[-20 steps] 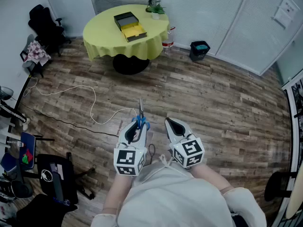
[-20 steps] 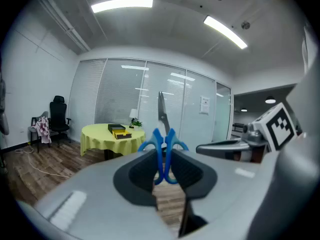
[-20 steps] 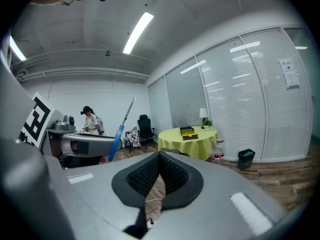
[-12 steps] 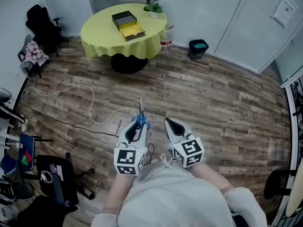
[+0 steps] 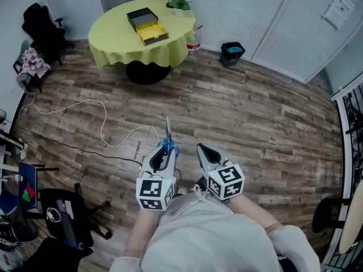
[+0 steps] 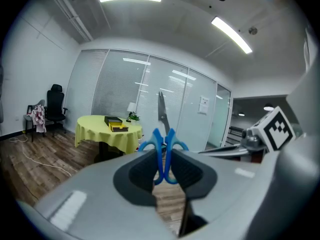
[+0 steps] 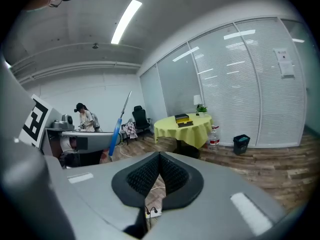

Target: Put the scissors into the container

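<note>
Blue-handled scissors (image 5: 168,145) are pinched by their handles in my left gripper (image 5: 164,151), blades pointing forward and up. In the left gripper view the scissors (image 6: 164,151) stand between the dark pads (image 6: 137,176). My right gripper (image 5: 203,149) is beside it, shut with nothing in it; its pads (image 7: 172,176) meet in the right gripper view. The black and yellow container (image 5: 147,27) lies open on the round yellow-clothed table (image 5: 110,38), far ahead. From the right gripper view the scissors (image 7: 119,123) show at left and the container (image 7: 182,120) is on the table (image 7: 181,132).
A white cable (image 5: 102,118) snakes over the wood floor between me and the table. A black bin (image 5: 232,52) stands by the glass wall, and a bottle (image 5: 194,42) is at the table's right. Chairs (image 5: 41,27) stand at left. A potted plant (image 5: 180,3) sits on the table. A person (image 7: 85,118) stands at a counter.
The table and container have slid up and left in the head view as the person moves across the floor. Both grippers keep their pose, scissors still held.
</note>
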